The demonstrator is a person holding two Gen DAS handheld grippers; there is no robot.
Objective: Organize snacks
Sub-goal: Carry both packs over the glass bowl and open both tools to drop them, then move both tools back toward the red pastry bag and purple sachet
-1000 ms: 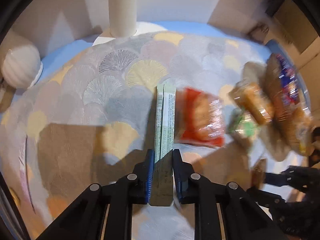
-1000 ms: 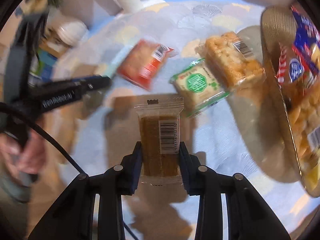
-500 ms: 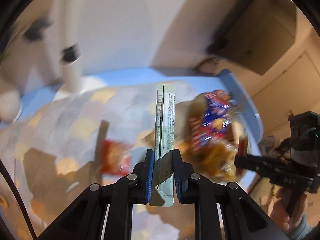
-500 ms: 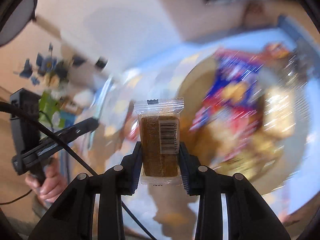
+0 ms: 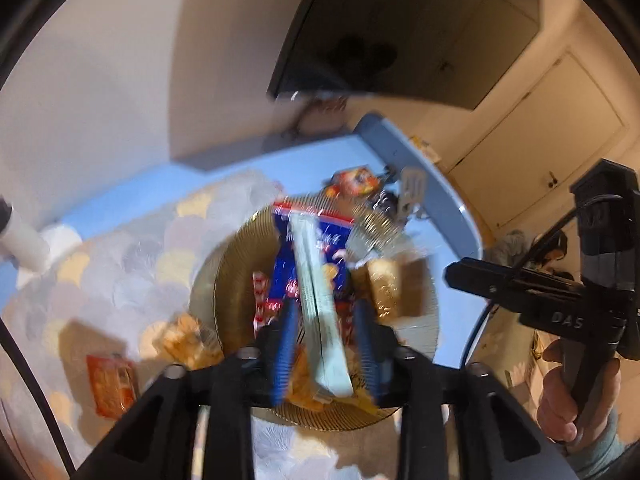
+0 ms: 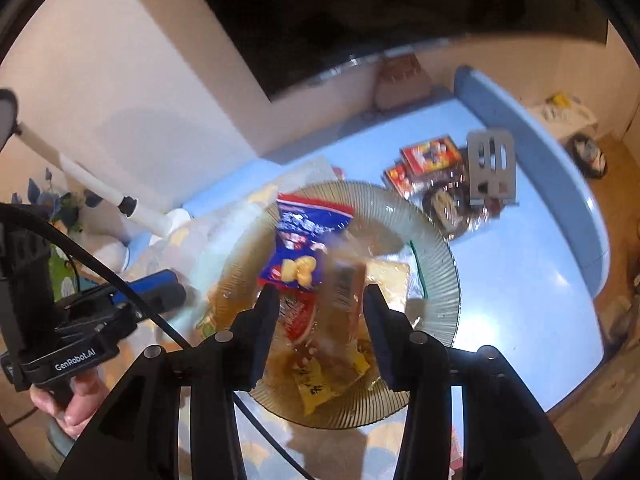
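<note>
My left gripper hangs over a ribbed glass plate piled with snacks. Its jaws are opening, and a pale green stick packet lies tilted and loose between them with gaps on both sides. My right gripper is over the same plate. Its jaws are opening too, and a blurred brown bar in a clear wrapper drops free between them. A blue snack bag lies on the pile. Each gripper shows at the edge of the other's view, held by a hand.
A red packet and an orange biscuit packet lie on the patterned cloth left of the plate. Red packets and a metal stand sit on the blue table behind. A dark screen hangs overhead.
Both grippers rose from the cloth and swung over the glass plate. Their jaws have parted, so the green stick and the brown bar are no longer pinched.
</note>
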